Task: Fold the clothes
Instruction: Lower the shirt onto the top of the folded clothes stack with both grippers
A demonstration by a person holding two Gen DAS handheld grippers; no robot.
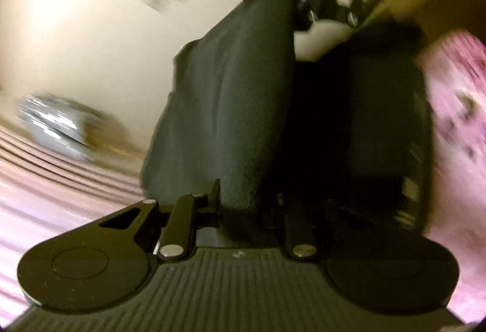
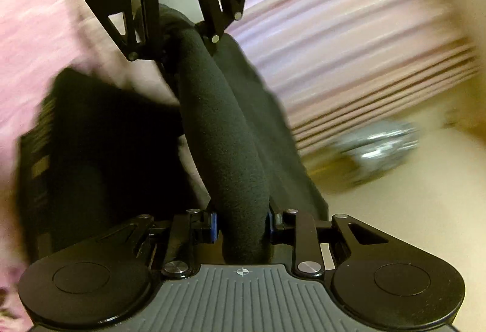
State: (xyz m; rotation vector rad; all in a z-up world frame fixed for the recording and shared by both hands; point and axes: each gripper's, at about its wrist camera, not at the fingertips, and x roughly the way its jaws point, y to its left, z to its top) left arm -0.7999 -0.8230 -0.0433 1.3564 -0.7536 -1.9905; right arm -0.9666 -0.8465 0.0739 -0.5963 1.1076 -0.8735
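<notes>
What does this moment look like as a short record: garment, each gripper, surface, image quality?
garment: black garment, lifted, stretched between both grippers
left gripper: shut on the black garment
right gripper: shut on the black garment
surface: pink striped bedding
other: shiny silver object, too blurred to identify
image quality: motion blur in both views

No legible text, label, brand or number appeared in either wrist view; both were motion-blurred.
</notes>
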